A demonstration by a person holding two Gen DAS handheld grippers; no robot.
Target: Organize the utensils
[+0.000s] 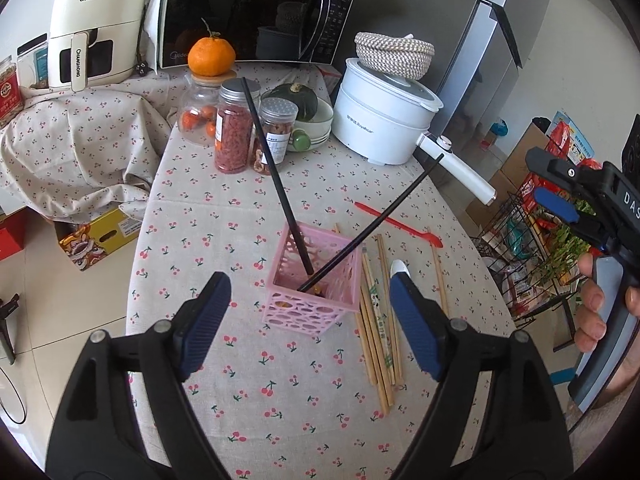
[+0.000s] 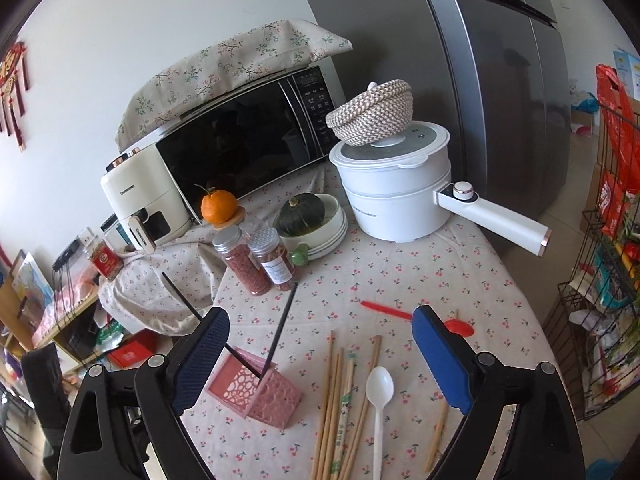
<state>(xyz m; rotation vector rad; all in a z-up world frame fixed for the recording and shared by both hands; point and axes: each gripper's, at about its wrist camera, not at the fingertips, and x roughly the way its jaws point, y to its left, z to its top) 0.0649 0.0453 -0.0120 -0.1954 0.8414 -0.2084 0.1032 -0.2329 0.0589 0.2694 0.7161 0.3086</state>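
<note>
A pink perforated utensil holder [image 1: 314,280] stands on the cherry-print tablecloth with two black chopsticks [image 1: 276,176] leaning out of it. It also shows in the right wrist view [image 2: 260,390]. Several wooden chopsticks [image 1: 378,328] lie just right of it, also in the right wrist view [image 2: 340,400]. A white plastic spoon [image 2: 378,396] and a red spoon [image 1: 400,224] lie beside them. My left gripper [image 1: 310,328] is open and empty, just in front of the holder. My right gripper [image 2: 320,364] is open and empty, above the chopsticks and white spoon; it also shows in the left wrist view [image 1: 560,188].
Two spice jars [image 1: 234,128], a glass jar topped by an orange [image 1: 210,56], a green squash in bowls [image 1: 298,98] and a white electric pot [image 1: 382,112] stand at the back. A microwave [image 1: 248,12] and air fryer [image 1: 96,24] are behind. A wire rack [image 1: 532,248] stands to the right.
</note>
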